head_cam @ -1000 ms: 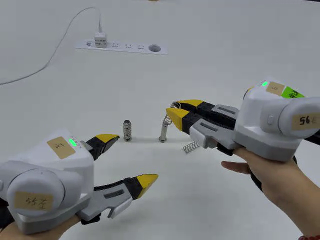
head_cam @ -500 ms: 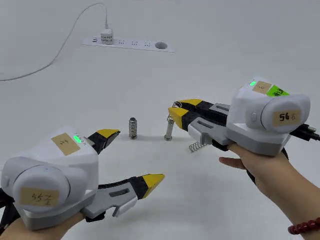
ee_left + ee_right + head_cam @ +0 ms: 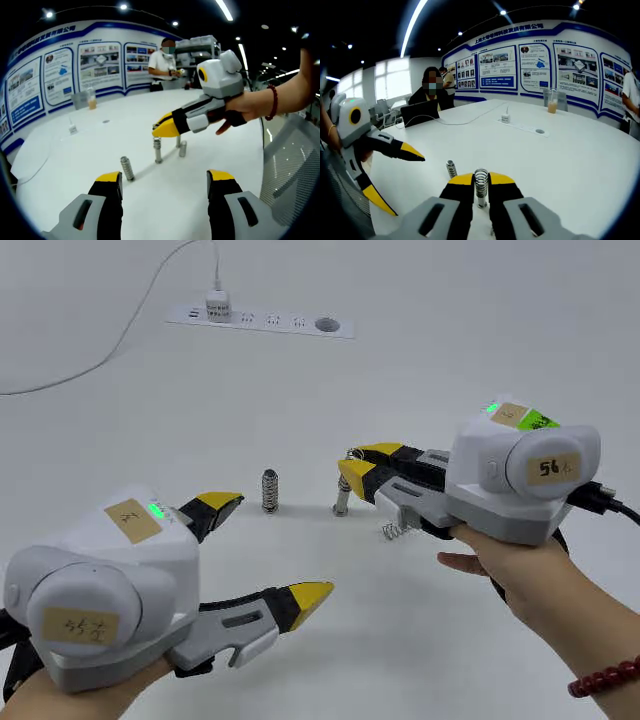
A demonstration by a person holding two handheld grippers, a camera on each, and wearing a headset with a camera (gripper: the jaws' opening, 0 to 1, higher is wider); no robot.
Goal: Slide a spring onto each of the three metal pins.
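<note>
Near the table's middle a short metal pin (image 3: 269, 490) stands with a spring on it; the same pin (image 3: 451, 169) appears in the right gripper view. Just to its right is a second pin (image 3: 342, 500). My right gripper (image 3: 352, 466) is shut on a spring (image 3: 481, 182) at that pin's top, the coil upright between the jaws. A loose spring (image 3: 393, 531) lies on the table under the right gripper's body. My left gripper (image 3: 266, 547) hovers open at the near left, with nothing between its fingers. Its view shows the sprung pin (image 3: 127, 168) and the held pin (image 3: 158, 150).
At the table's far edge lies a white power strip (image 3: 262, 320) with a plugged charger and a cable (image 3: 100, 360) trailing left. Two small metal pieces (image 3: 182, 147) stand behind the held pin. A cup (image 3: 552, 102) and people are at the back.
The pin under my right gripper leaned a second ago and now stands more upright, with the spring still gripped at its top. The headset has shifted; the left gripper stays open.
</note>
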